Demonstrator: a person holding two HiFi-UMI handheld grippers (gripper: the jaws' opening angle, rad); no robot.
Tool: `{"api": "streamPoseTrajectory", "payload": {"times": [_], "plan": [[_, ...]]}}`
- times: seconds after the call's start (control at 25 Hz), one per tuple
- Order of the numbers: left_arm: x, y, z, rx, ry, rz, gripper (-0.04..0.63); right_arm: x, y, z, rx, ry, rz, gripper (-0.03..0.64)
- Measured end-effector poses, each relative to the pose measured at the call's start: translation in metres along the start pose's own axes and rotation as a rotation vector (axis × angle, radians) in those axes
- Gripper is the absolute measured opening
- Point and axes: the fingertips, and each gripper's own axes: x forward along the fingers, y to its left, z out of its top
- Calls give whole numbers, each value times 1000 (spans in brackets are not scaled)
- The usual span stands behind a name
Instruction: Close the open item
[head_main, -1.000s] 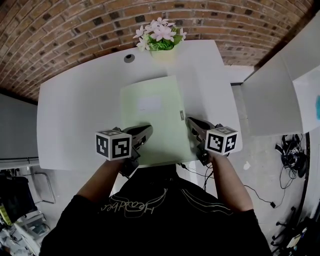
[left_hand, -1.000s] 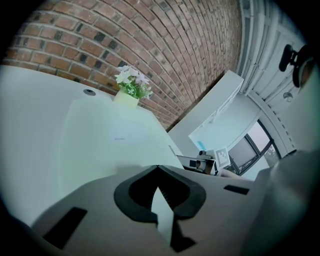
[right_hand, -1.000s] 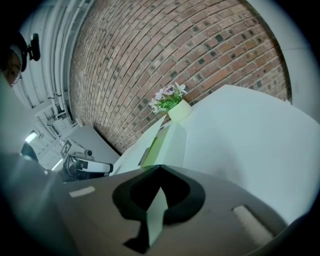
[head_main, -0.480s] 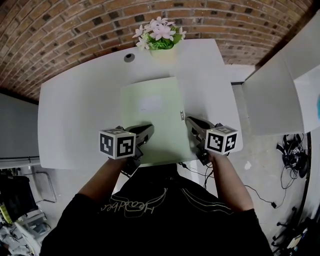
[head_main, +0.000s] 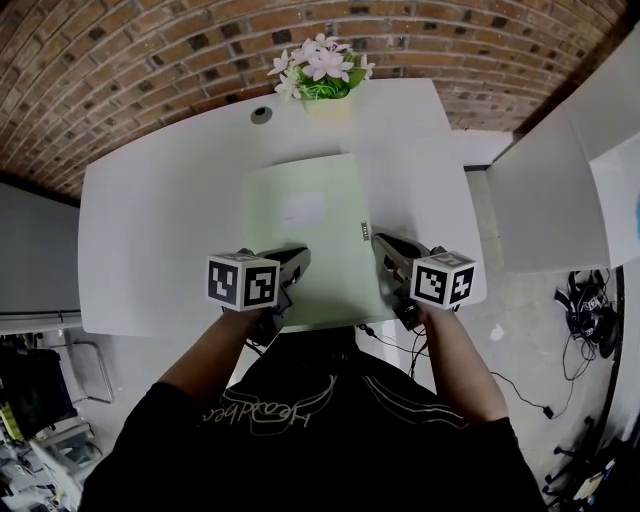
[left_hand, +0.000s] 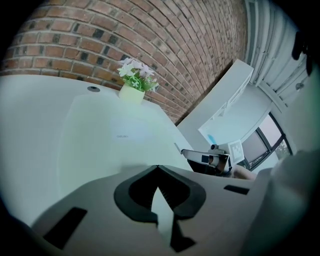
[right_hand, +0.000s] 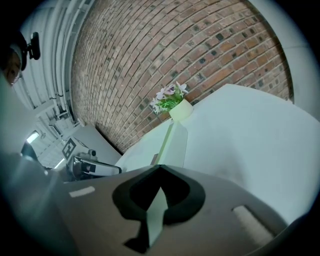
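Folder (head_main: 310, 225) lies shut on the desk (head_main: 160, 220); left tongs (head_main: 298, 257) at its 7 o'clock, right tongs (head_main: 381, 243) at 4 o'clock, both pressed together.

White table (head_main: 160, 230): set against the brick wall (head_main: 150, 60). A round cable grommet (head_main: 260, 115) sits near the table's far edge. A pale pot (head_main: 327, 102) of pink and white flowers (head_main: 320, 65) stands beside the grommet. White cabinet (head_main: 560, 190): right of the table. Black cables (head_main: 580, 300): on the floor.
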Motion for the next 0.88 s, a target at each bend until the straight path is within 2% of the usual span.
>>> {"api": "streamPoseTrajectory", "payload": {"times": [0.32,0.52,0.72,0.88], "plan": [[13,4,-13,79,98,73,2,-1,2,3,-26,-2,1,3],[15,6,-13,72,103,84,2,-1,0,-1,-31,8,10,3],[17,8,-14,79,112,94,2,0,-9,-15,-51,64,-26,3],[20,10,-14,35,133,65,2,-2,-7,-14,-38,52,-7,3]]}}
